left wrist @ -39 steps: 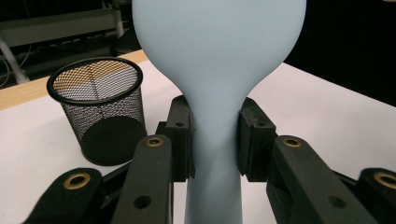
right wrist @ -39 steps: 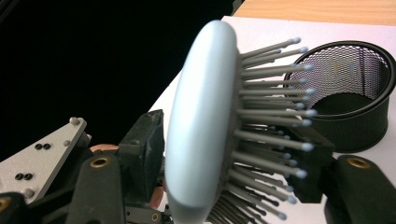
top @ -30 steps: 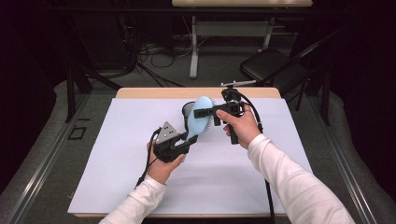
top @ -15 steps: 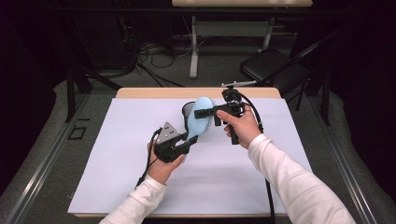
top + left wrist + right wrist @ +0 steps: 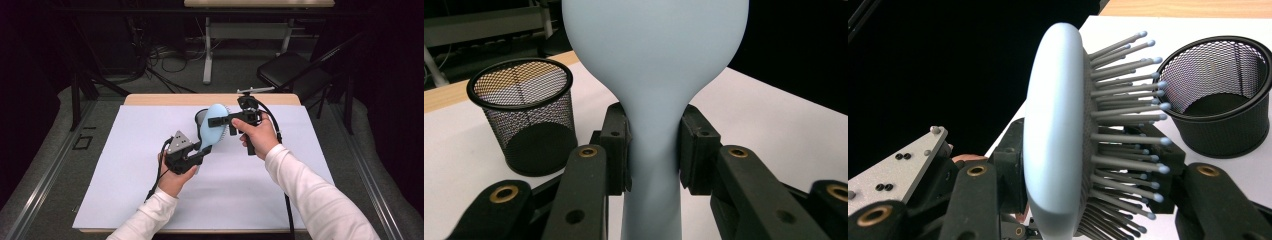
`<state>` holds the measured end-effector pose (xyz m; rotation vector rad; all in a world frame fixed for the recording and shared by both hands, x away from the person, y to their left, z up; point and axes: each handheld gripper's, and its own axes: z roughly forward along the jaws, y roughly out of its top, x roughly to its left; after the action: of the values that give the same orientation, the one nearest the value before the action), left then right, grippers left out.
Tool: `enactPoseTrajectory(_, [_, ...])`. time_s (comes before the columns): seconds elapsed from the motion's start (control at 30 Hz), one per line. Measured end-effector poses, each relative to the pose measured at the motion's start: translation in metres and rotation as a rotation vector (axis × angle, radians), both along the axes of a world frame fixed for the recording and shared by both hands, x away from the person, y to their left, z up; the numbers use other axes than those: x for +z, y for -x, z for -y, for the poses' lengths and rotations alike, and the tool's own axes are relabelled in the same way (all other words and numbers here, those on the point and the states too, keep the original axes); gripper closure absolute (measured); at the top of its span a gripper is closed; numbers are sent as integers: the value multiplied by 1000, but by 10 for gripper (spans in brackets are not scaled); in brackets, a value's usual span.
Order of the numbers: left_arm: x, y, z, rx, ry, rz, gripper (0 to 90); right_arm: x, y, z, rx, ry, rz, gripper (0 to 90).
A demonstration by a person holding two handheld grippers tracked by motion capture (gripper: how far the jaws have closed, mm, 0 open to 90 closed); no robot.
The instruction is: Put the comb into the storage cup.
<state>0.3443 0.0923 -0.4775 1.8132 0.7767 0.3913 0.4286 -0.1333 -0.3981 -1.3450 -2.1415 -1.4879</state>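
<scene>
Right now I have one pale blue plastic hairbrush with grey bristles (image 5: 212, 129) held above the white sheet-covered table (image 5: 125, 190), between my two grippers. My left gripper (image 5: 197, 155) is clamped on the brush's narrow handle, one pad on each side of the neck. My right gripper (image 5: 220, 121) has just been closing and now pinches the oval head, one pad on the smooth back, the other among the bristles. One black wire-mesh cup (image 5: 526, 117) stands upright on the table just beyond the brush, partly hidden by it from above. One dark chair (image 5: 292, 72) sits on the floor past the far edge.
</scene>
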Motion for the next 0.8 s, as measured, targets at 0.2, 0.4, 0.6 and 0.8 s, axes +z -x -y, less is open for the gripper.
enactPoseTrajectory(0.2, [0,0,0,-1,2,-1,684,0,0,1,1,-5,-4,476])
enactPoseTrajectory(0.4, [0,0,0,-3,8,-3,674,-1,0,1,6,-5,-8,477])
enactPoseTrajectory(0.6, [0,0,-1,-4,14,-4,657,-1,-1,1,14,-7,-17,478])
enactPoseTrajectory(0.8, [-1,0,-1,-5,20,-8,647,-1,-1,1,18,-8,-17,479])
